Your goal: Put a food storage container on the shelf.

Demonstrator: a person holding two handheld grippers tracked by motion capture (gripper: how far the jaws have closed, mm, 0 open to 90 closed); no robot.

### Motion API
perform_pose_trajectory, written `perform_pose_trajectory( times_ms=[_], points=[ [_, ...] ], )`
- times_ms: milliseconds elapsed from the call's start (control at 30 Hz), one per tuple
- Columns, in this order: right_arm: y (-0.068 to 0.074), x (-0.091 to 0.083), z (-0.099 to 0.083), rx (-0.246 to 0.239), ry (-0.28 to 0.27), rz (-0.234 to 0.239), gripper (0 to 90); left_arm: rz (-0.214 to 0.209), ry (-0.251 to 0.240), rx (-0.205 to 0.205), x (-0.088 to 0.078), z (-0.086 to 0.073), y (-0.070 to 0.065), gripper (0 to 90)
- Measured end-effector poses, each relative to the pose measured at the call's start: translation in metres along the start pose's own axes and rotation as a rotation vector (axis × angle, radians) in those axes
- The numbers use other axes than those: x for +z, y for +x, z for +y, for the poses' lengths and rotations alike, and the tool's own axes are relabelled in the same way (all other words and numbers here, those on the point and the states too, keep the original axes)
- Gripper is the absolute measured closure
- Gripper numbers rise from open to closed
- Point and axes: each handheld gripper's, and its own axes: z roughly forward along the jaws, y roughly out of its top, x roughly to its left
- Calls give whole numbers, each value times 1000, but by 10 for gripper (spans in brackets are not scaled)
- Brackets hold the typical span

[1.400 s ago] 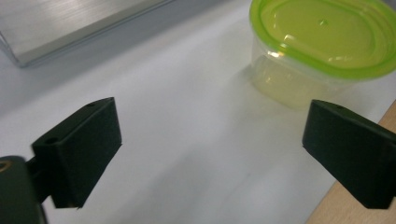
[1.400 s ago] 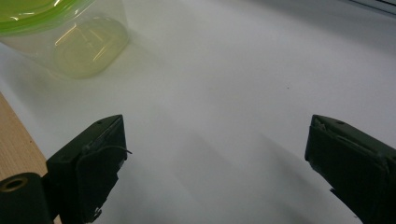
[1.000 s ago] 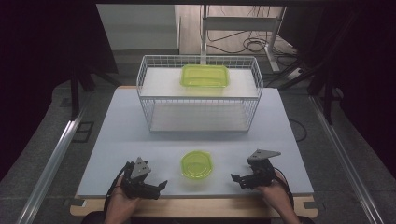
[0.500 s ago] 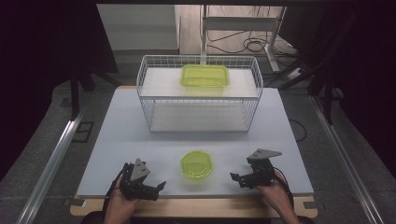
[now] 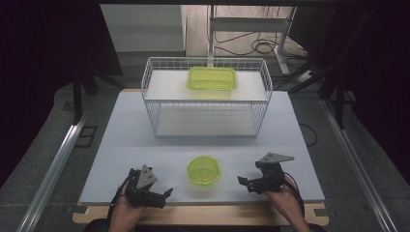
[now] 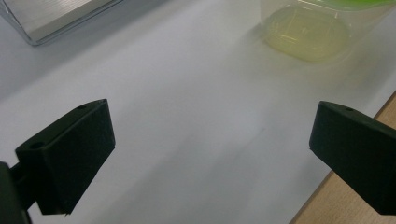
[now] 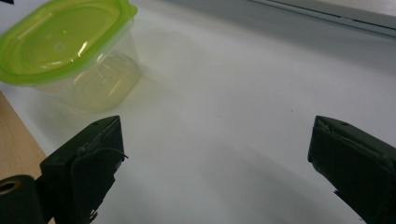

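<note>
A small tub (image 5: pixel 204 170) with a green lid is seen standing upright on the white counter (image 5: pixel 121 140), near its front edge and about midway between the two grippers. The left gripper (image 5: pixel 162 195) is held low at the front left of the counter, its jaws spread wide and pointed toward the tub; nothing is held between them. In the left gripper view, bare counter is seen between the jaws, and the tub (image 6: pixel 306 28) is seen beyond them toward the upper right, well apart from both jaws. The right gripper (image 5: pixel 244 182) is held at the front right of the counter, its jaws likewise spread wide and empty, pointed toward the tub. In the right gripper view the tub (image 7: pixel 70 51) is seen at the upper left, beyond the left jaw and not touched by it. A wire basket (image 5: pixel 207 99) is stood farther back on the counter, and a larger green-lidded container (image 5: pixel 212 78) is seen resting at its top, toward the far side.
</note>
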Motion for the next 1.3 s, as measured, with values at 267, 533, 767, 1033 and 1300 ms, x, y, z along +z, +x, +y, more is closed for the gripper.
perform_pose_trajectory(
  times_ms=[267, 533, 767, 1033, 1300],
  points=[
    [4, -2, 5, 28, -10, 24, 58, 5, 2, 5, 0, 0, 0, 0],
    [11, -2, 15, 49, 16, 49, 73, 11, 3, 8, 0, 0, 0, 2],
    [13, -1, 24, 95, 35, 99, 188, 16, 9, 12, 1, 0, 0, 5],
    [15, 7, 32, 119, 63, 183, 330, 21, 12, 12, 1, 0, -1, 5],
    [18, 22, 44, 161, 79, 249, 452, 24, 19, 19, 1, 0, -1, 5]
  ],
)
